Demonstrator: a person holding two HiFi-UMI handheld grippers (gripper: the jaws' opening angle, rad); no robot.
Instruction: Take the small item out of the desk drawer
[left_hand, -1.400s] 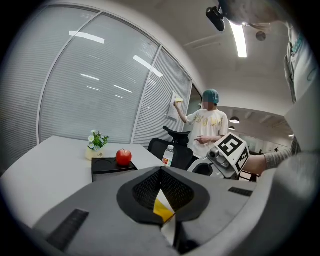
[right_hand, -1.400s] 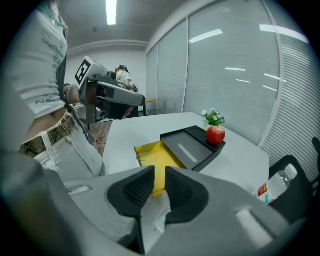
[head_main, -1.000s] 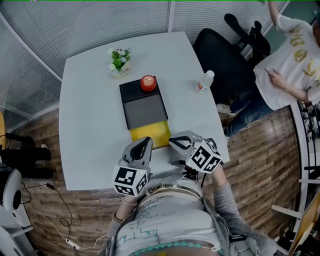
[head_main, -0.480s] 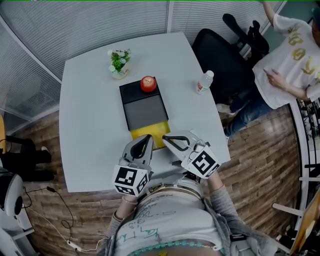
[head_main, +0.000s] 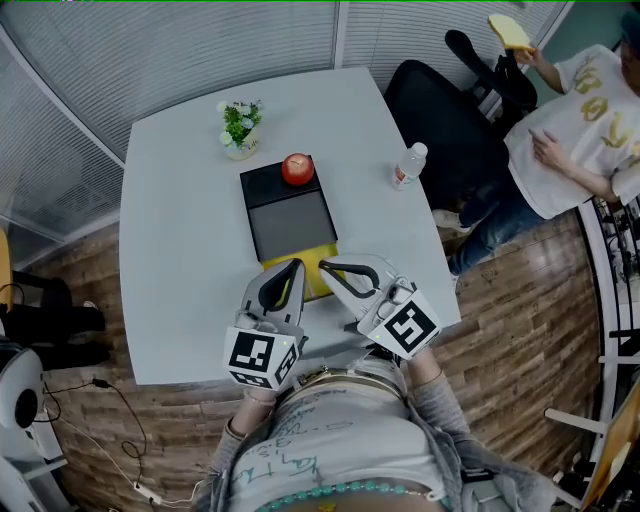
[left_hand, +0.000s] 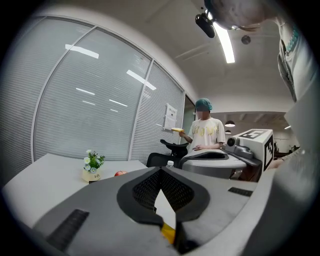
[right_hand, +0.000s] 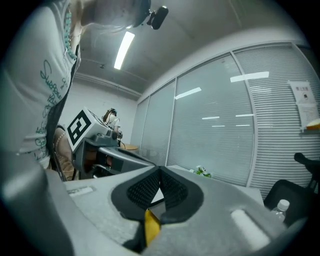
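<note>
Both grippers are hovering side by side over the near edge of the white rectangular table (head_main: 180, 230), tips pointing twd the far side.

Left gripper (head_main: 296, 268): in the left gripper view its jaws are meeting at the tips, pinched shut w/ nothing between them. Right gripper (head_main: 325, 268): same in the right gripper view, jaws pressed together & empty. In each view a yellow sliver is showing low in the gap behind the tips; can't tell what it is.

Just beyond the tips the black box-shaped desk drawer unit (head_main: 290, 215) is sitting mid-table, its yellow drawer (head_main: 318, 251) standing pulled out twd the near side, partly covered by both grippers. The small item – can't tell where it is, since the drawer's inside is mostly hidden.

A red apple (head_main: 297, 169) is resting on the unit's far end. Farther left, a small potted plant w/ white flowers (head_main: 239, 125). Near the table's right edge – a clear plastic water bottle (head_main: 408, 164). Off the far right corner a black office chair (head_main: 440, 120) is standing, and a person in a white T-shirt (head_main: 570, 130) is beside it.
</note>
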